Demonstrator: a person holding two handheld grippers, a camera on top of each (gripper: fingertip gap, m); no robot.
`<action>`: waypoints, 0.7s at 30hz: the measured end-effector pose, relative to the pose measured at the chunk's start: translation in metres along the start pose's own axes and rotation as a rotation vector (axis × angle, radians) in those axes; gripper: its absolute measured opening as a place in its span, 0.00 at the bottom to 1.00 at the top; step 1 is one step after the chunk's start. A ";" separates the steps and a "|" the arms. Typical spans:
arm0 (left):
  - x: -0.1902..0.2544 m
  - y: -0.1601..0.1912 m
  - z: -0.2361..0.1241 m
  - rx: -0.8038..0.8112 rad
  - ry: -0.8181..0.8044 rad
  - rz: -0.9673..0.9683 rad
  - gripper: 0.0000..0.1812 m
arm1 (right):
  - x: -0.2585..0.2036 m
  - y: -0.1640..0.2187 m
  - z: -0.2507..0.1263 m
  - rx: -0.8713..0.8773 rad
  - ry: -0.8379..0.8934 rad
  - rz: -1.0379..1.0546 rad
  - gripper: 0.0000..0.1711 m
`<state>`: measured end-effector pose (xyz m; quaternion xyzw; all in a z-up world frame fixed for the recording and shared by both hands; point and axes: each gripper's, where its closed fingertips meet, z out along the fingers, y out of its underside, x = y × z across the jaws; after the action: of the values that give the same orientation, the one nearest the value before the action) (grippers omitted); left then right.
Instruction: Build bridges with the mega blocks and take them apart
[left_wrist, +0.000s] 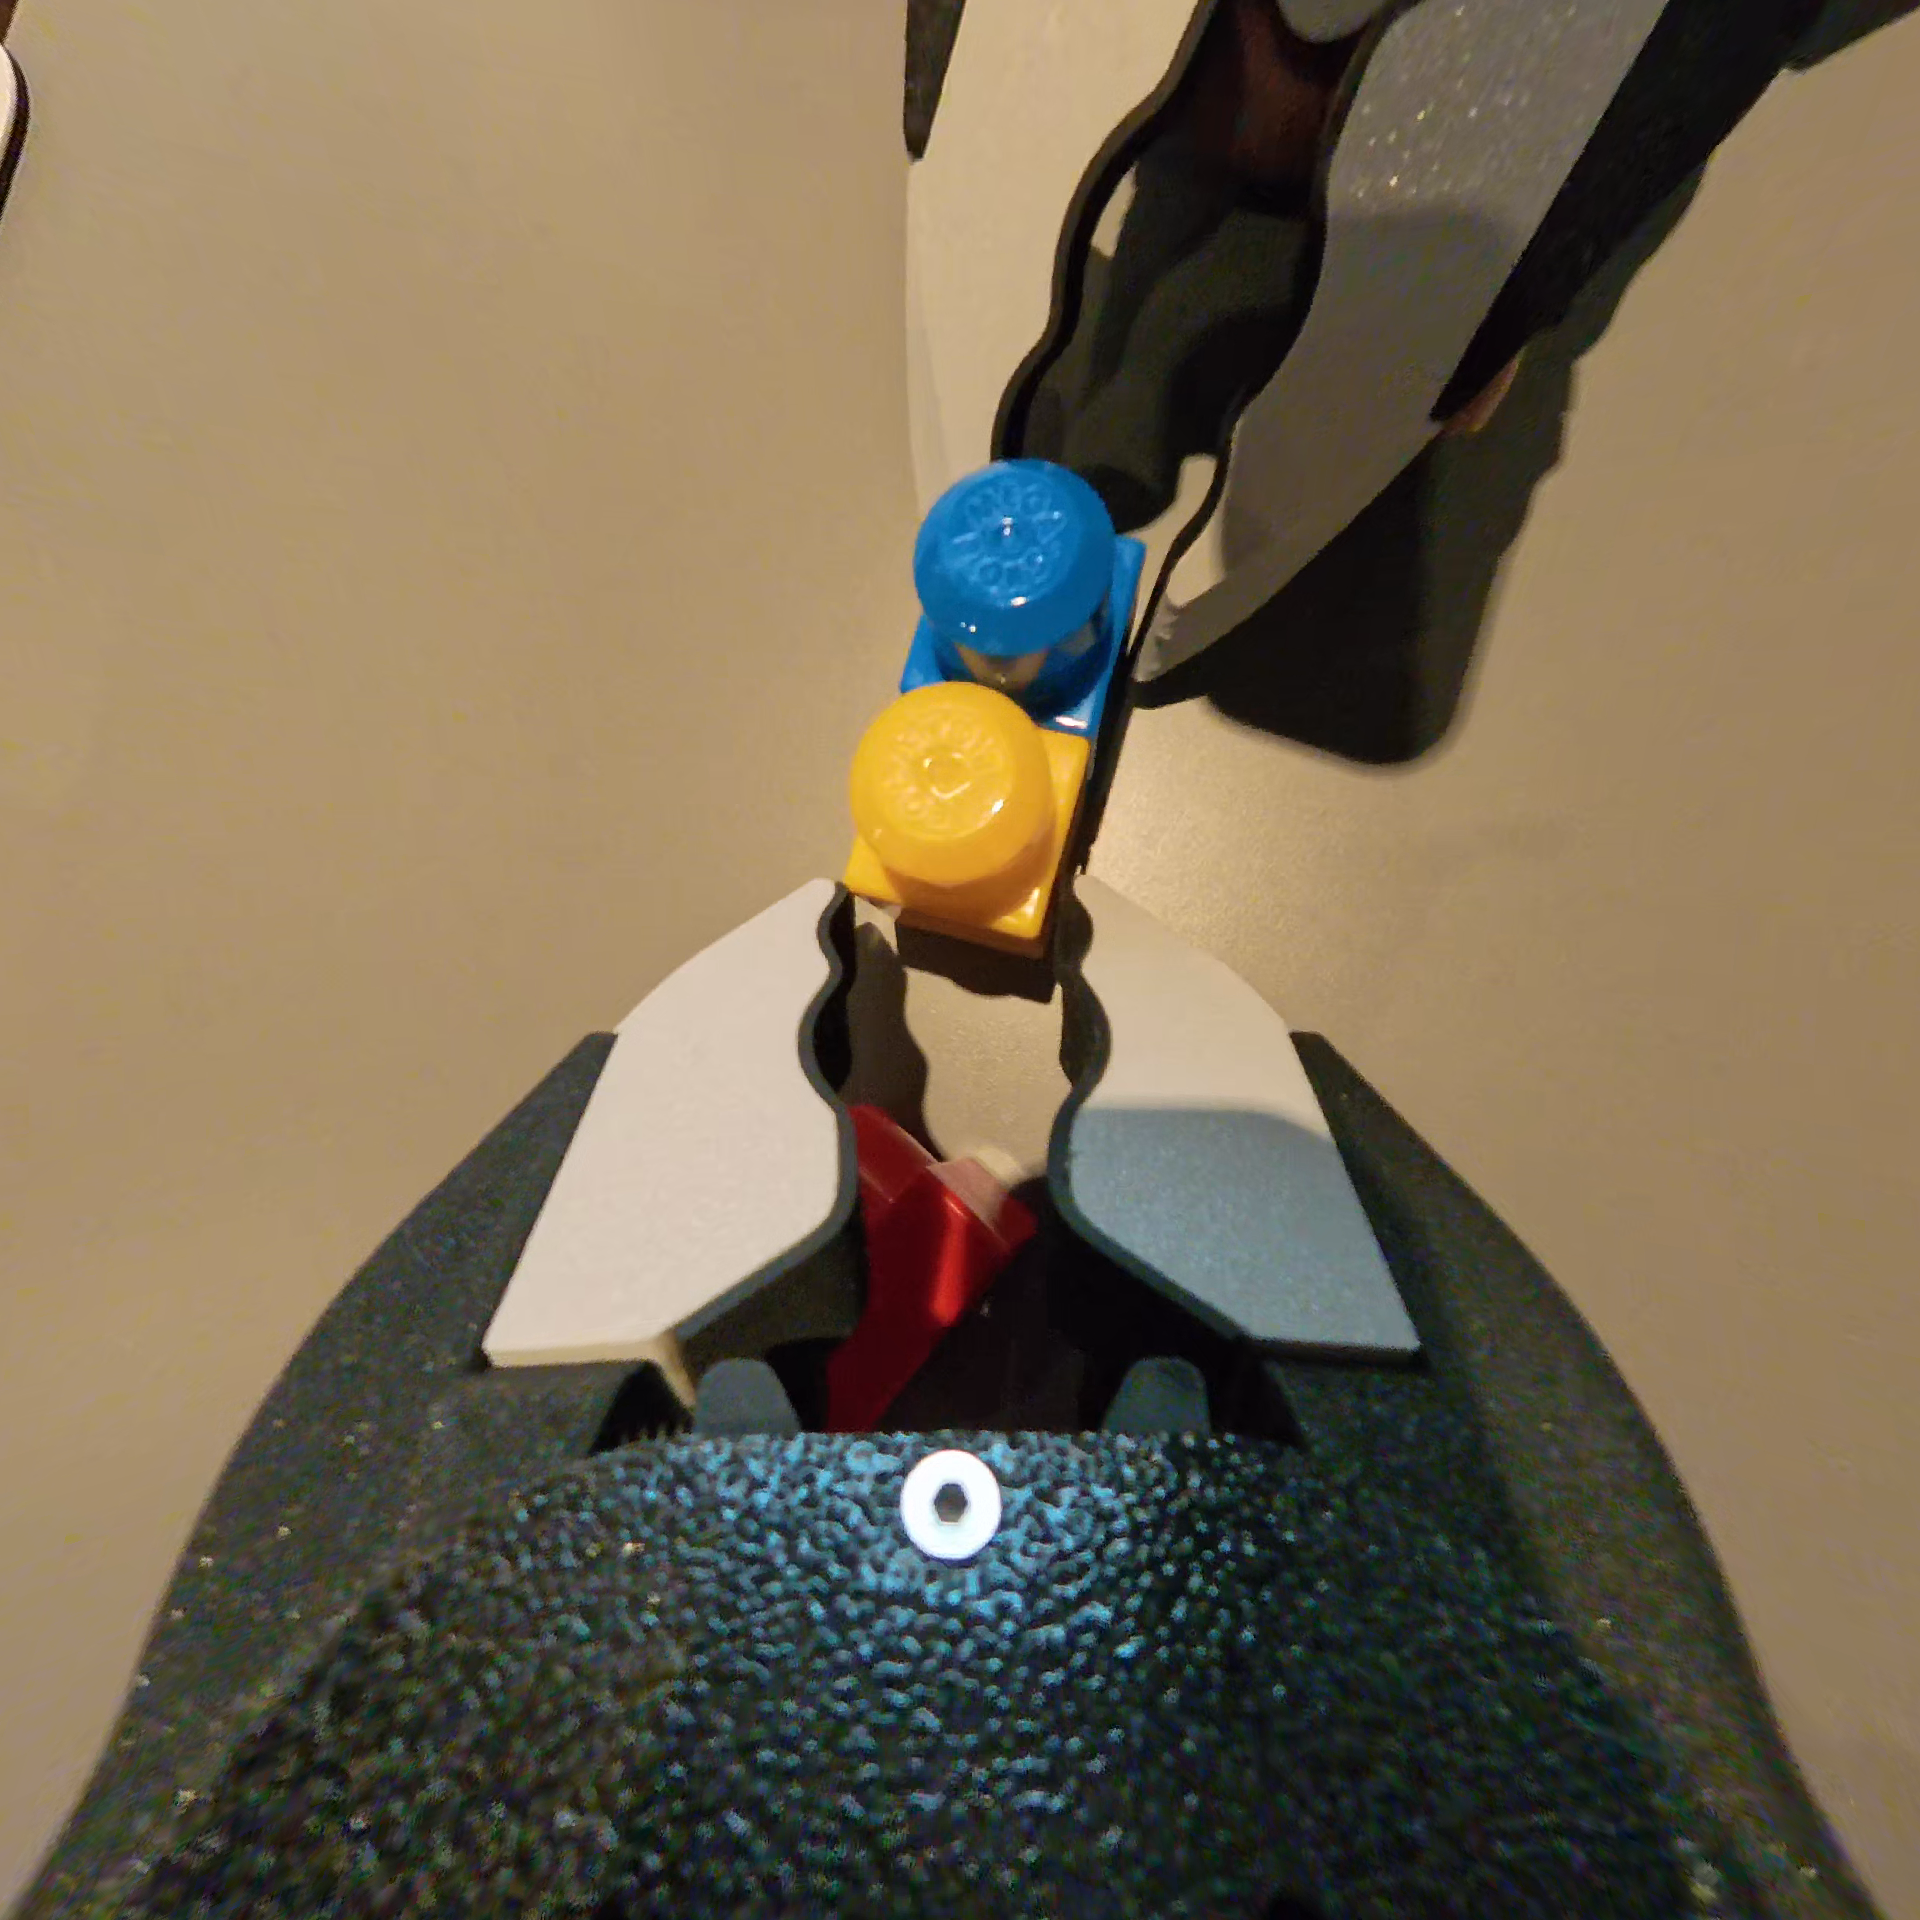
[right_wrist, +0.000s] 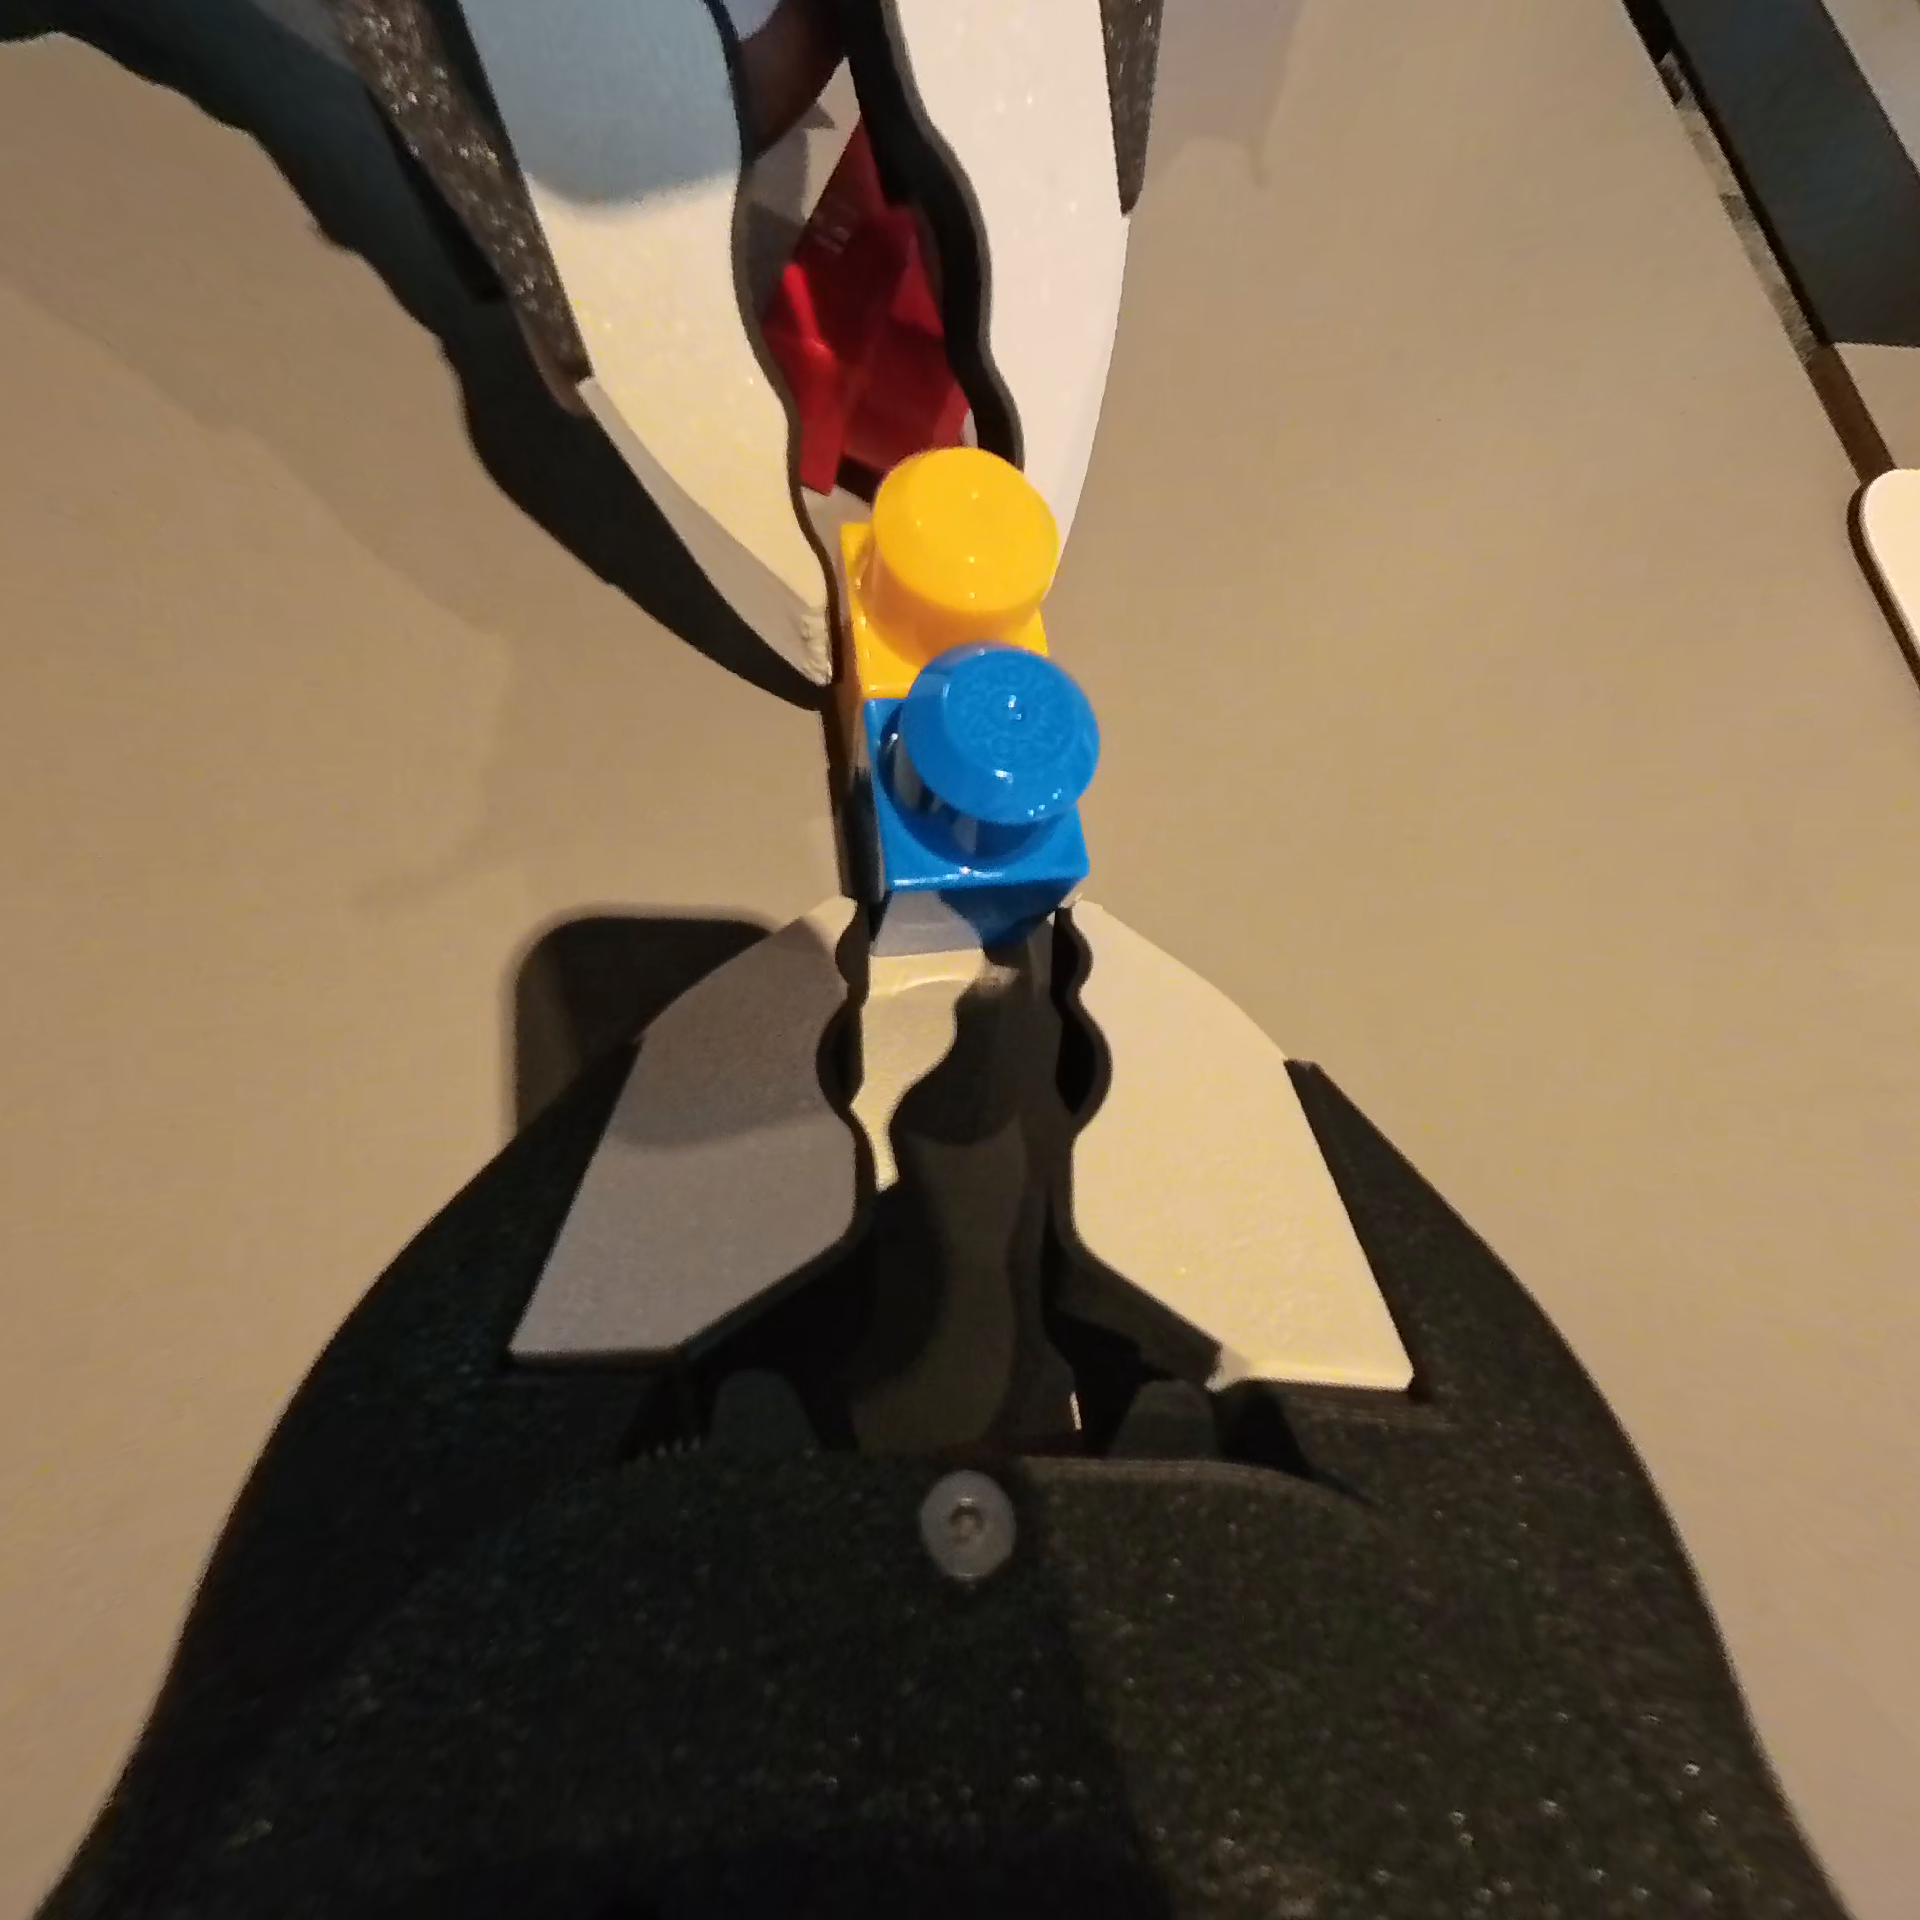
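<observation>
I have both tools on the same small piece: a yellow block (left_wrist: 951, 821) and a blue block (left_wrist: 1023, 603) sitting side by side, touching, studs up, above the tan table (left_wrist: 416, 520); whether they rest on it or are lifted clear I cannot tell.

Left gripper (left_wrist: 956, 925) is narrowed around the near end of the yellow block, fingertips against its flanks; I judge it closed on that block. A red block (left_wrist: 925, 1236) lies farther back between the same fingers, tilted; what holds it there is hidden.

Right gripper (right_wrist: 961, 925) comes in from the opposite end; its tips pinch the blue block (right_wrist: 977, 810) at its near lower edge; closed on it, as far as I can see. In that view the yellow block (right_wrist: 951, 582) sits just beyond the blue, with the left gripper (right_wrist: 925, 582) behind it.

The relation that matters: the pair's long axis runs straight from one gripper to the other, yellow end nearer my left, blue end nearer my right; the two tools face each other along that line.

My guess is the next move separates or seats the two; the risk is the blue block slipping, the right grip being shallow.
</observation>
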<state>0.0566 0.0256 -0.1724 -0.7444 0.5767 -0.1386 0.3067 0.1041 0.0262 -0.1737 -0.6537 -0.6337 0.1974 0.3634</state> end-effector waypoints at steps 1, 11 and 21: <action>0.000 0.000 0.000 -0.001 -0.001 0.000 0.20 | 0.000 0.000 0.000 0.000 -0.001 0.001 0.20; 0.001 0.010 0.004 -0.063 0.003 0.020 0.20 | 0.000 0.000 0.000 0.001 -0.002 0.005 0.20; -0.018 -0.007 -0.046 0.118 0.004 -0.013 0.27 | -0.001 0.001 -0.001 0.002 -0.016 0.014 0.24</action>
<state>0.0314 0.0297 -0.1302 -0.7285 0.5633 -0.1760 0.3480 0.1056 0.0256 -0.1741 -0.6561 -0.6320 0.2055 0.3575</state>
